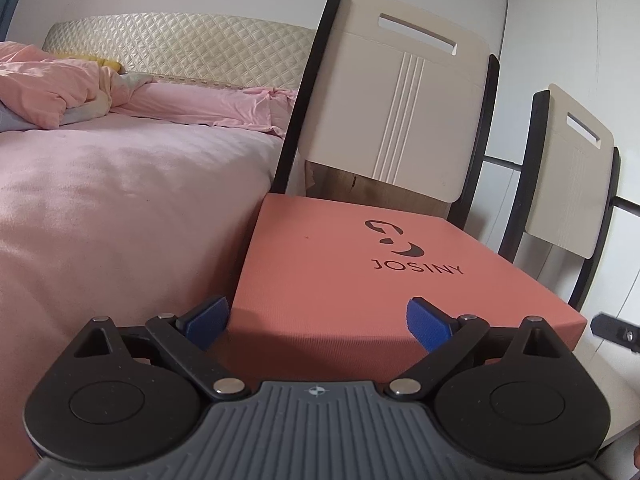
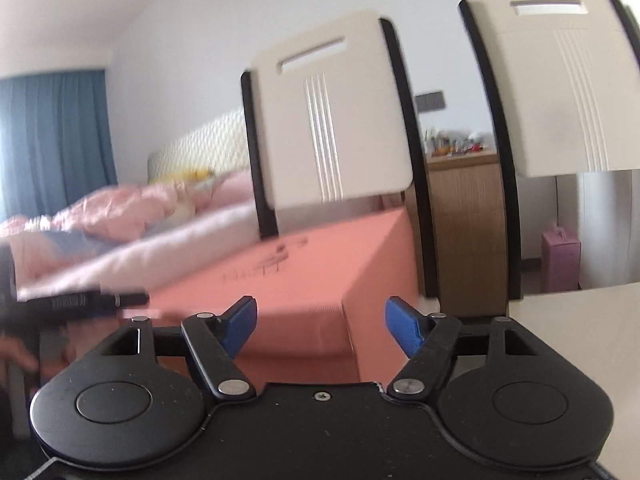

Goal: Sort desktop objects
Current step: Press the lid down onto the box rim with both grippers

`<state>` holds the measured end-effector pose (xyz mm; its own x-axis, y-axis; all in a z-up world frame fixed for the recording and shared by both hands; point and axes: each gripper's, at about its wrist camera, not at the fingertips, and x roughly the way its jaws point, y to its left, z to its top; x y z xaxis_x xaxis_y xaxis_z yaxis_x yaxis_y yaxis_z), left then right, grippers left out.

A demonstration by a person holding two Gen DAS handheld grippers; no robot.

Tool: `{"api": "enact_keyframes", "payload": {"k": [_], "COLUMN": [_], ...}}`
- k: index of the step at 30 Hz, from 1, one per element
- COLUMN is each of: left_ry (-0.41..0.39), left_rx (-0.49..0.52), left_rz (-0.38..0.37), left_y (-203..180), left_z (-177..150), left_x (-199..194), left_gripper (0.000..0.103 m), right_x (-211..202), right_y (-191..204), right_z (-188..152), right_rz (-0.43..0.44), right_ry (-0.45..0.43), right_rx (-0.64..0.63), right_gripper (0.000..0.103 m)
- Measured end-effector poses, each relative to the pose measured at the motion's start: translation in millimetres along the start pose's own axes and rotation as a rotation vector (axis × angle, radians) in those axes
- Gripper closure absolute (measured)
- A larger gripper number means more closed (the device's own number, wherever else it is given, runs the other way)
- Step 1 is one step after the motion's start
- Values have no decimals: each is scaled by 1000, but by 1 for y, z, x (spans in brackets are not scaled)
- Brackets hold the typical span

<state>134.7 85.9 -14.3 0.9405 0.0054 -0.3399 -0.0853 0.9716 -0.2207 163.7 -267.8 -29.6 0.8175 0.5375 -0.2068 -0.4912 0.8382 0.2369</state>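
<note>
A salmon-orange box (image 1: 360, 276) with a dark "JOSINY" logo fills the middle of the left wrist view; it also shows, blurred, in the right wrist view (image 2: 304, 276). My left gripper (image 1: 320, 320) is open and empty, its blue pads level with the box's near edge and apart from it. My right gripper (image 2: 320, 324) is open and empty, just in front of the box's near corner. Part of the other gripper (image 2: 80, 302) shows at the left of the right wrist view.
Two cream chair backs with black frames (image 1: 396, 100) (image 1: 568, 176) stand behind the box. A bed with pink bedding (image 1: 120, 184) lies to the left. A wooden cabinet (image 2: 464, 232) and a pink bag (image 2: 560, 256) stand farther back. A pale tabletop corner (image 2: 580, 340) is at right.
</note>
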Motion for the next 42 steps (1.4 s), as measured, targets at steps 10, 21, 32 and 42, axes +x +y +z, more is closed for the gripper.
{"api": "enact_keyframes", "payload": {"k": [10, 21, 32, 42], "left_ry": [1, -23, -82, 25], "left_rx": [21, -40, 40, 20], "left_rz": [16, 0, 9, 88], "left_y": [-4, -1, -12, -4], "left_z": [0, 5, 10, 6], "left_x": [5, 7, 1, 12], "left_gripper": [6, 3, 3, 0], "right_x": [40, 44, 46, 57], "right_y": [-20, -31, -28, -29], "right_z": [9, -5, -4, -10], "right_rz": [-76, -13, -20, 18], "right_ry": [20, 38, 30, 96], "right_rx": [201, 393, 365, 413], "right_gripper": [56, 55, 54, 24]}}
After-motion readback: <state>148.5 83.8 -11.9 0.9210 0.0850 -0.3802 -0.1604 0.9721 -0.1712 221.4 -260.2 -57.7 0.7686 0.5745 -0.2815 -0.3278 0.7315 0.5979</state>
